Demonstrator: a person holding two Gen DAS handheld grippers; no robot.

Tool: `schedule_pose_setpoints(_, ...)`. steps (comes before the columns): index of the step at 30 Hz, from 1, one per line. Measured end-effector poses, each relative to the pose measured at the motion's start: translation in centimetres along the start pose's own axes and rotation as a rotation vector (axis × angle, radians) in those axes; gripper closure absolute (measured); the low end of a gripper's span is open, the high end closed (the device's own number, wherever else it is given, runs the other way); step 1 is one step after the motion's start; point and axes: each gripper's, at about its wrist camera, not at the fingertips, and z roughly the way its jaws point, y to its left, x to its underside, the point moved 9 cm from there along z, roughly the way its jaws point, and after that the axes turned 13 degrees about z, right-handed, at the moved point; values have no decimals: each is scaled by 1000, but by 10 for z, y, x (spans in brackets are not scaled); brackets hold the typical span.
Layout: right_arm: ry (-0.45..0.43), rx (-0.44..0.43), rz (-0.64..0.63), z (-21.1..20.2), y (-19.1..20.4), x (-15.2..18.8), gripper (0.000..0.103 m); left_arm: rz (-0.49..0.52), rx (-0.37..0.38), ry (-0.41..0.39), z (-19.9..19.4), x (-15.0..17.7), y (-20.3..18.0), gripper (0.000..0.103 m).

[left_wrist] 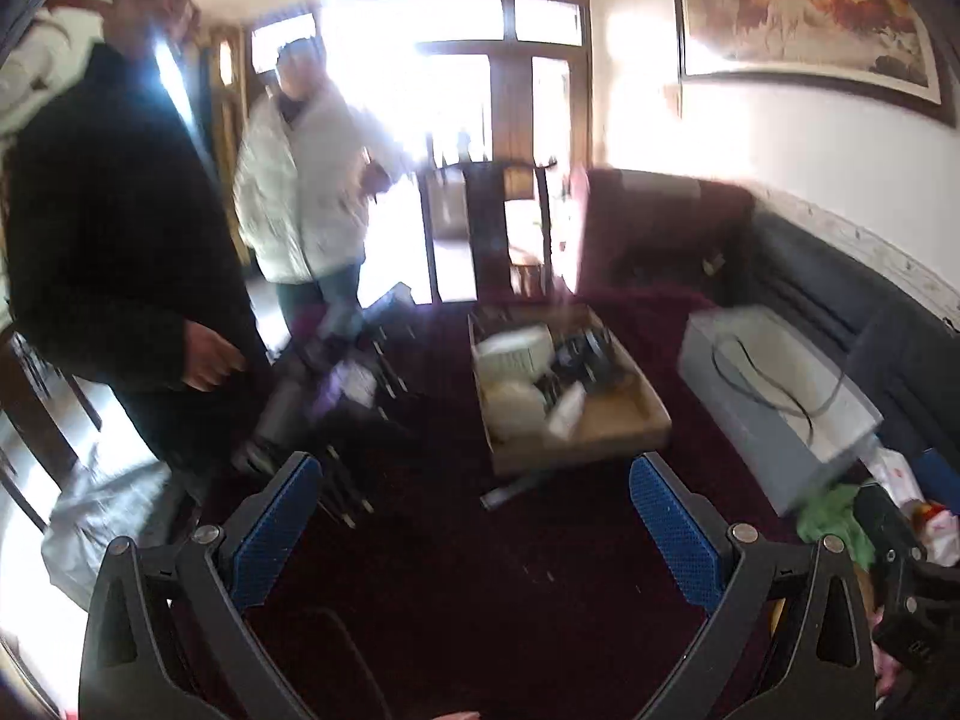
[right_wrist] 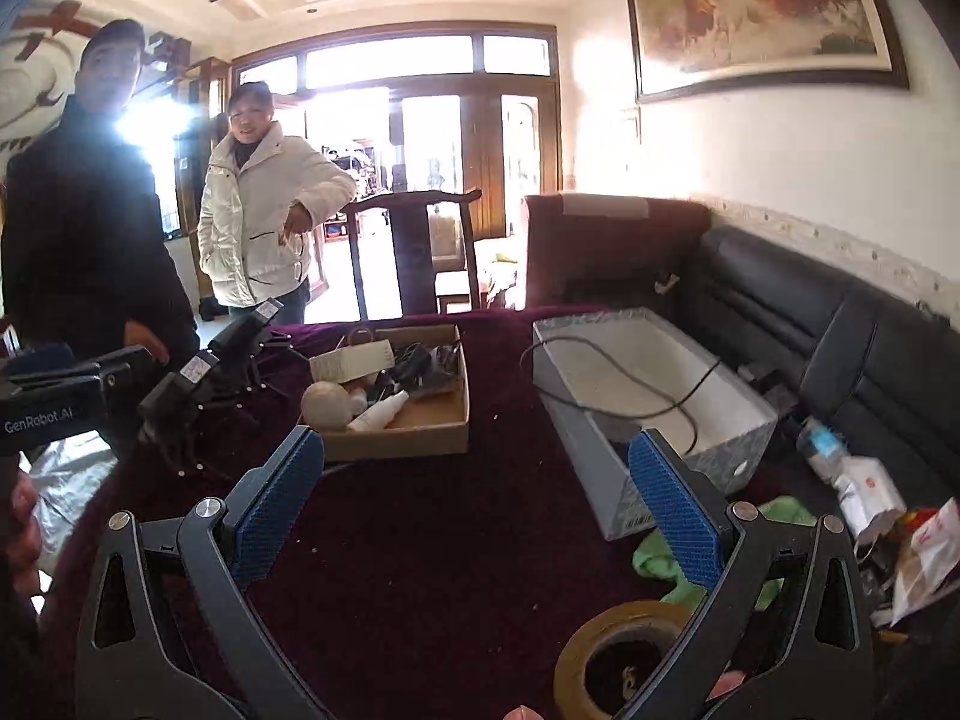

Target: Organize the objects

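— Where did we stand with both tools?

— We had the left gripper (left_wrist: 474,516) spread wide over the bare maroon cloth (left_wrist: 456,588), holding nothing, and its view was smeared with motion. The right gripper (right_wrist: 474,498) was spread too, empty, hanging above the same cloth.

— And the things to tidy?

— The loose ones lay at our right: a roll of brown tape (right_wrist: 618,654) just under the right gripper's right finger, a green rag (right_wrist: 660,552) beside it, and a heap of packets and a bottle (right_wrist: 822,441) against the sofa (right_wrist: 840,324). The cardboard tray (right_wrist: 420,420) already held a ball, a white bottle and cables; the grey box (right_wrist: 600,480) held only a black cord.

— How did we judge the step should go?

— We thought the tape was nearest, so the right gripper should drop straight down and close across one wall of the ring, not its full width. We reckoned the left should steady first, since blur made aiming poor.
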Motion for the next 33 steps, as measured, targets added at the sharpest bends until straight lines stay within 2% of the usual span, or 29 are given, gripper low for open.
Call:
schedule_pose_setpoints(2,50,-13,29,5,-1,9,0,-4,-32,121,18,14,0,0)
schedule_pose_setpoints(5,114,-36,28,10,0,25,0,27,-107,198,33,30,1,0)
schedule_pose_setpoints(11,112,-25,24,7,-10,32,0,-1,-38,186,34,33,-18,0)
schedule_pose_setpoints(17,119,-2,51,7,-23,30,0,29,0,194,38,36,-38,0)
schedule_pose_setpoints(33,137,1,58,12,-25,32,0,50,4,216,44,39,-44,0)
